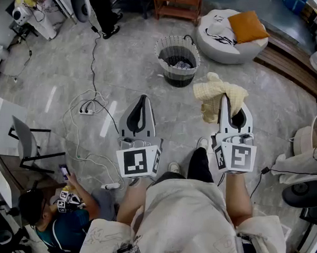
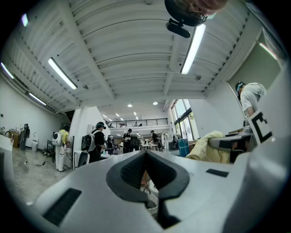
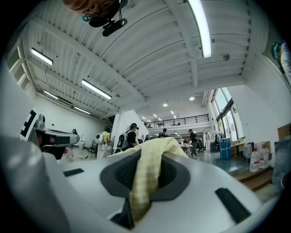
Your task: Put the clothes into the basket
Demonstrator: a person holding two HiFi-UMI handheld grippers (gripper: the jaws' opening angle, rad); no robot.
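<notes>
My right tool [image 1: 225, 97] is clamped on the pale yellow waffle-weave cloth [image 1: 211, 93]; my left tool [image 1: 143, 98] is closed, empty. Ahead, the round grey basket [image 1: 160, 60] stands on the grey marble floor [image 1: 53, 70].

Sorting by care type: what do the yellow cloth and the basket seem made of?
Yellow cloth: soft matte woven fabric, perhaps cotton; faint checks, limp folds. Basket: likely mesh or woven strands, matte grey with paler rim; wall looks openwork, material uncertain.

open-plan lab: mezzanine [image 3: 179, 121], cables [image 1: 88, 109]
</notes>
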